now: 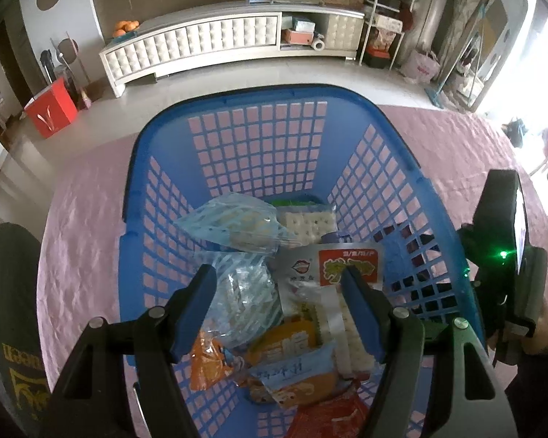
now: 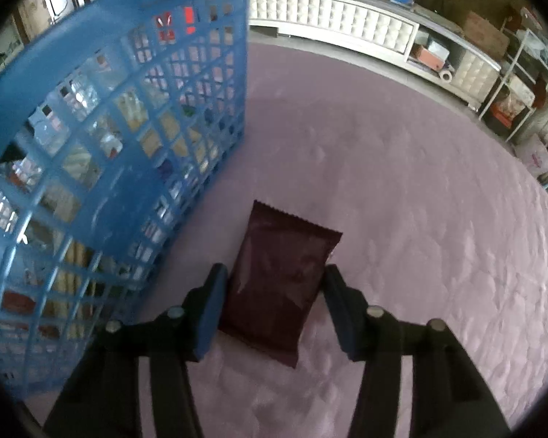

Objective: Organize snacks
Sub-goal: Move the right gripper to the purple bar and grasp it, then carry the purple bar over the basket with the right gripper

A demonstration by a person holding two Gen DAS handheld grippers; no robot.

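Left wrist view, left to right: a dark green fabric item with yellow lettering sits at the far-left edge on the pink tablecloth. Your left gripper hovers over the blue basket, jaws spread wide, nothing between them. Basket holds a pile of snacks: a blue-and-white patterned pack up top, a cracker pack beside it, a pack with a red label under your right-hand finger, orange packs lower down, and a red pack at the near end. Far right, your right hand's gripper body shows outside the basket wall, green light on.

Right wrist view, left to right: the basket's mesh wall fills the left side, snacks visible through it. Your right gripper is low over the tablecloth, jaws wide and straddling a dark maroon snack packet that lies flat just beside the basket. Left finger looks touching or nearly touching the packet edge; not clamped. White cabinet behind.
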